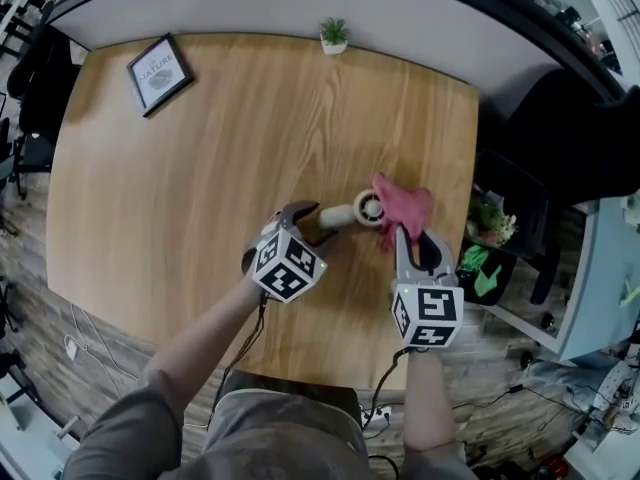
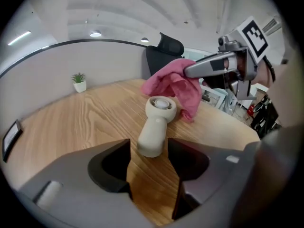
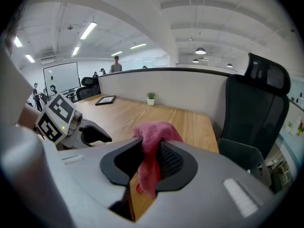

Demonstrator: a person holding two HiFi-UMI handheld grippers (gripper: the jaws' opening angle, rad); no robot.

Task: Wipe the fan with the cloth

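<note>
The pink cloth (image 3: 154,133) is pinched in the right gripper's (image 3: 151,151) jaws, at 3 o'clock of the handheld fan (image 2: 156,120); the left gripper's (image 2: 148,158) wide jaws must likely be closed on its handle before wiping.

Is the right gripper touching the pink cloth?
Touching: the right gripper has its jaws pinched on the cloth, seen plainly in the right gripper view.
</note>
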